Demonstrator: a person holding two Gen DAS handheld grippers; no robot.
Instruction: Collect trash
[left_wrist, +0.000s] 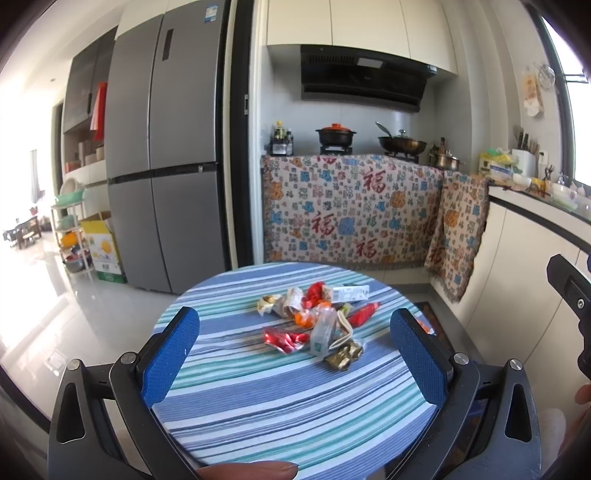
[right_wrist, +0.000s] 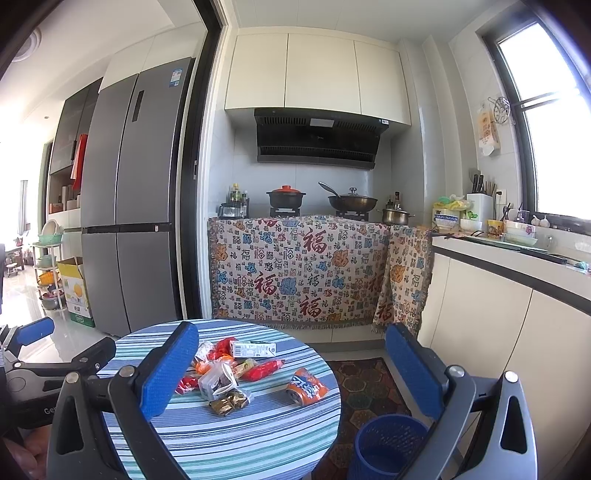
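Observation:
A heap of crumpled wrappers (left_wrist: 317, 317) lies in the middle of a round table with a blue striped cloth (left_wrist: 258, 398). The same wrappers (right_wrist: 225, 376) show in the right wrist view, with a white carton (right_wrist: 254, 349) behind them and a crushed orange can (right_wrist: 306, 387) apart to the right. A blue mesh bin (right_wrist: 388, 443) stands on the floor right of the table. My left gripper (left_wrist: 295, 332) hangs open above the near part of the table, nothing between its fingers. My right gripper (right_wrist: 291, 362) is open too, above the table's right side.
A grey fridge (right_wrist: 129, 206) stands left. Behind the table a patterned cloth (right_wrist: 299, 266) drapes the stove counter with pots. A white counter (right_wrist: 517, 266) runs along the right wall. A patterned rug (right_wrist: 365, 384) lies under the bin. The left gripper's body (right_wrist: 48, 365) shows at the left.

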